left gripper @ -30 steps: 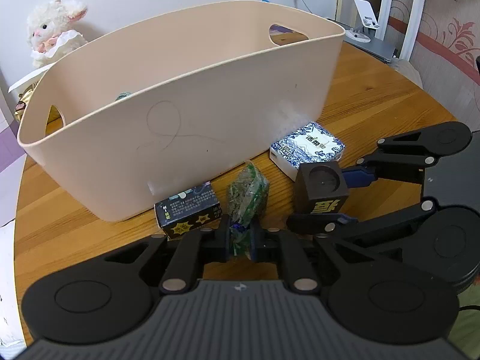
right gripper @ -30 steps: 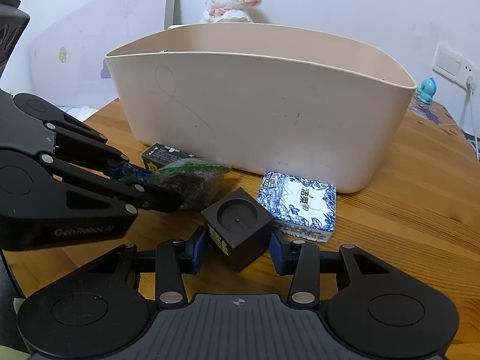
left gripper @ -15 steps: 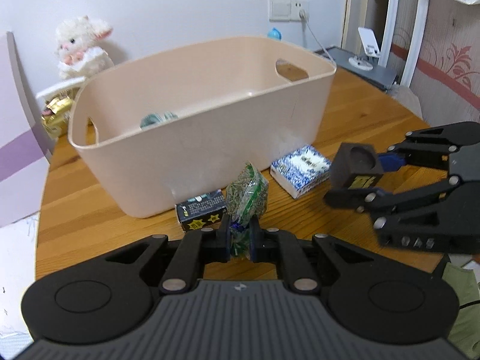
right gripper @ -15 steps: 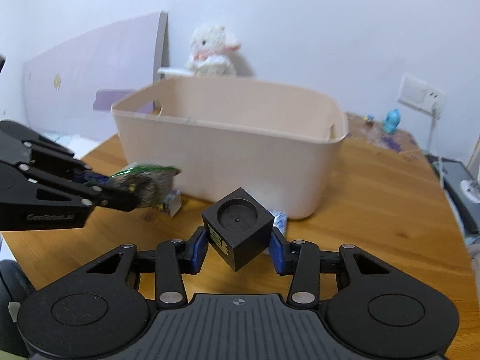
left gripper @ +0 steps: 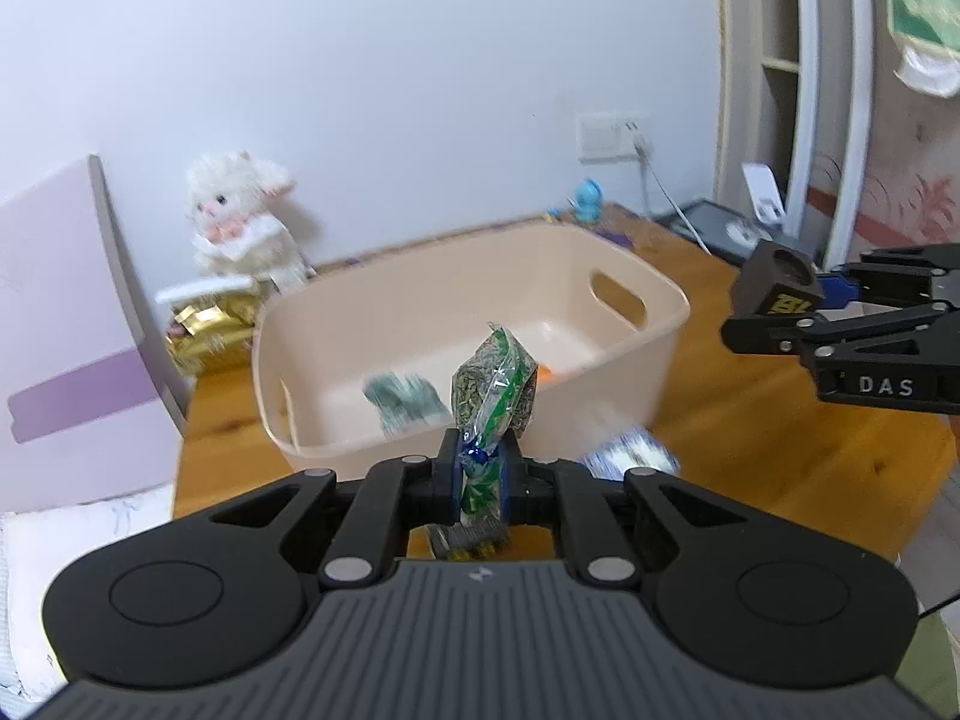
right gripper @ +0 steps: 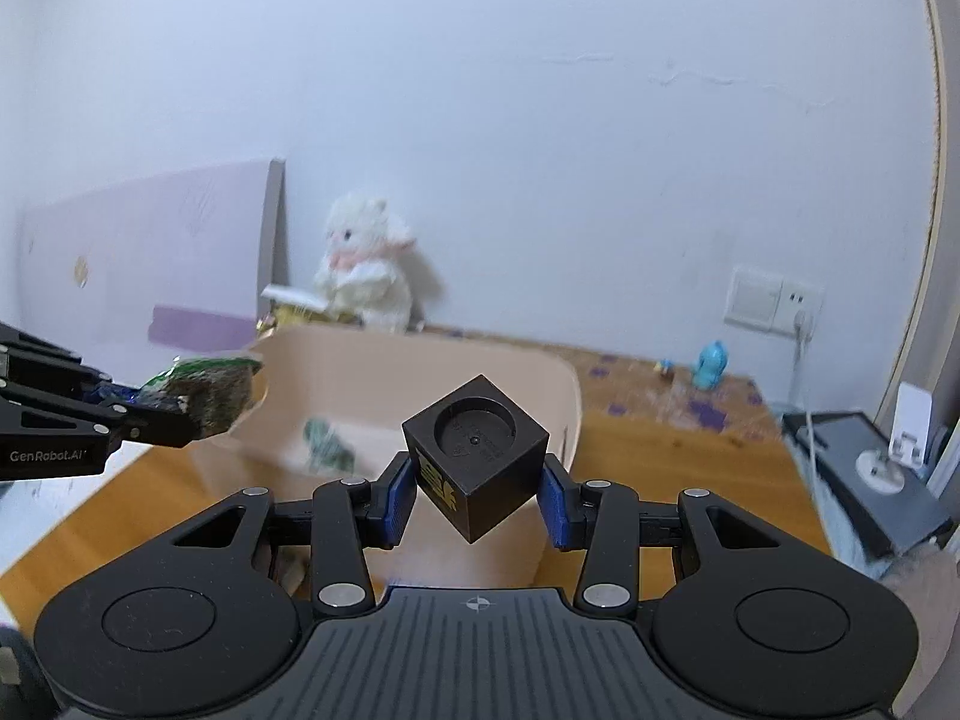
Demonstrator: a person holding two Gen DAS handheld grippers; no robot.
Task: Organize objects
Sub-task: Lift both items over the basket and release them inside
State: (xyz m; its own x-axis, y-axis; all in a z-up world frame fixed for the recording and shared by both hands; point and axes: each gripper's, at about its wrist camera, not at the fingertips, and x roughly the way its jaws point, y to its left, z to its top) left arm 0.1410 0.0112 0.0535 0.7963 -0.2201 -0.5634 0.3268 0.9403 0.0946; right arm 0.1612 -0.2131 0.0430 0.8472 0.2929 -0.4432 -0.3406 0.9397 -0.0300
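Note:
My left gripper [left gripper: 480, 480] is shut on a clear green snack packet [left gripper: 493, 391] and holds it up above the near rim of the beige basket [left gripper: 672, 324]. My right gripper [right gripper: 477, 495] is shut on a dark brown cube [right gripper: 477, 456] with a round dimple, raised over the basket [right gripper: 558, 384]. The cube [left gripper: 777, 288] and right gripper show at the right in the left wrist view; the packet [right gripper: 204, 390] shows at the left in the right wrist view. A teal item [left gripper: 405, 402] and something orange [left gripper: 545, 375] lie inside the basket.
A blue-and-white box [left gripper: 630, 456] and a dark box [left gripper: 468, 537] lie on the wooden table [left gripper: 750, 420] in front of the basket. A white plush toy [left gripper: 240, 222] and gold packets [left gripper: 207, 324] stand behind. A laptop [right gripper: 870, 474] sits at the right.
Both grippers have risen well above the table with their objects, from beside the basket's front wall to above rim level. The basket's inside is now in view.

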